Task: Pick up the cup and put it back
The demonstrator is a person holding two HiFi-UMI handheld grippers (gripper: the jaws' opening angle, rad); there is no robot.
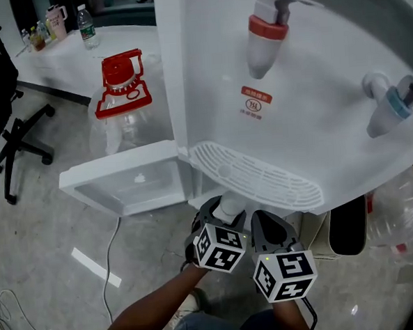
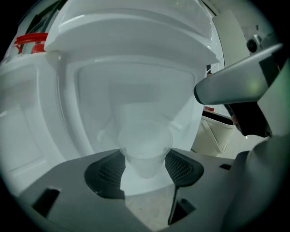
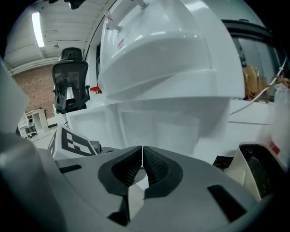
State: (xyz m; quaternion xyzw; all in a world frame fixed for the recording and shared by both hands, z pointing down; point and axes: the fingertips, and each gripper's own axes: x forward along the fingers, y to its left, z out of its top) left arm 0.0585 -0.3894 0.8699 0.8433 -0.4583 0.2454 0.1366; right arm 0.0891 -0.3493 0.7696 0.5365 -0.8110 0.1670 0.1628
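Under the dispenser's drip tray [image 1: 256,175], the left tongs [image 2: 145,166] grip the clear cup [image 2: 144,147] upright by its lower wall. The right tongs [image 3: 142,159] are closed and empty. Keep the cup level, squeeze lightly since thin plastic probably crumples, and release only once it's seated.

Drip tray [image 1: 257,176] overhangs the left tool [image 1: 225,212]; open cabinet door [image 1: 124,181] bars its left.

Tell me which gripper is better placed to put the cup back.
Left. The left gripper has its jaws closed on the cup, facing the water dispenser. The right gripper is shut on nothing, so it would likely need a handover first.
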